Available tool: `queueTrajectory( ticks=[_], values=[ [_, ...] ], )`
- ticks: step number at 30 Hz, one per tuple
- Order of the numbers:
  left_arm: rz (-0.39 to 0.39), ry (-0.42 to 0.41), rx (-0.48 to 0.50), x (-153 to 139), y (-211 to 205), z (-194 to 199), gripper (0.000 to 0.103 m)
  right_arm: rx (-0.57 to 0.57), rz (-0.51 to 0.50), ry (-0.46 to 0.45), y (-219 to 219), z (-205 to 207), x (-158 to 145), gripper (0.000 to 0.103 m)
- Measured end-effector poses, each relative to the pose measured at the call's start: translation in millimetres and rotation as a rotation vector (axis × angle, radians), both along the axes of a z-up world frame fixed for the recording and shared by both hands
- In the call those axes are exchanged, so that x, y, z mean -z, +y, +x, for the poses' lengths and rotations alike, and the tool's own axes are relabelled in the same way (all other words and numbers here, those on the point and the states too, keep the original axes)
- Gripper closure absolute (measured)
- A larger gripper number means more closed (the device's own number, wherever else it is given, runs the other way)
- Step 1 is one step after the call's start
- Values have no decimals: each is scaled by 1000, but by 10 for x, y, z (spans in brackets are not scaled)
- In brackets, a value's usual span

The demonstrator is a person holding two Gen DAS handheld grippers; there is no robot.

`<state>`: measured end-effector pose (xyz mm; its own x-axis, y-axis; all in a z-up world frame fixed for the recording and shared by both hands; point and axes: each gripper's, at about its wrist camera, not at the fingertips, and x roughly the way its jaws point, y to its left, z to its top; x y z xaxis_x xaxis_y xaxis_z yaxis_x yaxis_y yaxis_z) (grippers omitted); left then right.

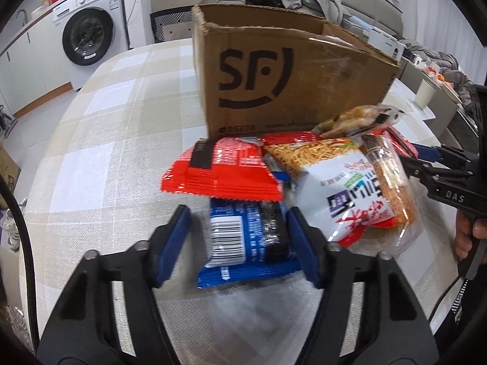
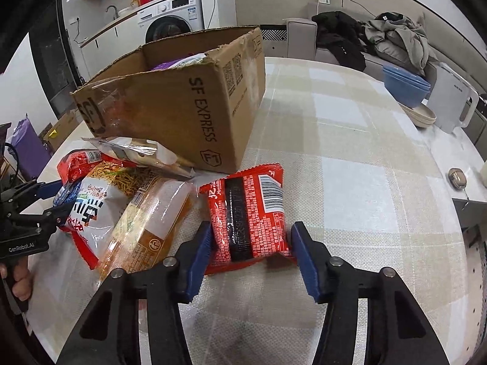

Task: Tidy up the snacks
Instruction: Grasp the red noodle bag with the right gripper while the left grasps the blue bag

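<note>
Left tool [image 1: 239, 231] sits low over the tabletop [image 1: 100, 140], blue pads spread either side of a blue snack pack [image 1: 243, 243]; the right pad looks to touch the pack's edge, the left pad stands clear of it, so the jaws are apart and not clamped. Blue pack lies flat, barcode up, its far end tucked under a red snack pack [image 1: 222, 173]. Just right of those, a white-and-red noodle bag [image 1: 344, 188] leans on a clear orange-tinted bag [image 1: 392, 182], with a clear pack of biscuits [image 1: 356, 118] on top by the box. Cardboard box [image 1: 283, 82] marked SF stands upright right behind the pile, top open; something purple and white shows inside in the right wrist view, can't tell what. Right tool [image 2: 251, 245] straddles a second red snack pack [image 2: 251, 216] lying flat on the checked cloth, both pads at or against its edges; can't tell whether it is actually gripping. That pack sits just in front of the box corner [image 2: 213, 158], beside the noodle bag [image 2: 94, 200] and apart from the rest of the pile. Left tool [image 2: 57, 199] shows at the left edge of this view, by the pile. Stacked blue bowls [image 2: 406, 86] and a white jug [image 2: 453, 106] sit at the far right edge.
</note>
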<state>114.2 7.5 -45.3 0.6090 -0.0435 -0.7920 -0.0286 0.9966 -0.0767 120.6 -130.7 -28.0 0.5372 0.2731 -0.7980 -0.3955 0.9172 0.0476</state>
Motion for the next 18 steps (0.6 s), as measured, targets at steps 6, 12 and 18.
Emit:
queueTrajectory(
  ticks=[6, 12, 18],
  values=[
    [-6, -9, 24, -31, -38, -18, 61, -9, -2, -18, 0, -31, -24, 59],
    [-30, -6, 27, -39, -2, -31, 61, -17, -4, -24, 2, -41, -45, 60],
    [-33, -22, 29, -78, 33, -68, 62, -15, 32, -32, -62, -46, -107, 61]
  ],
)
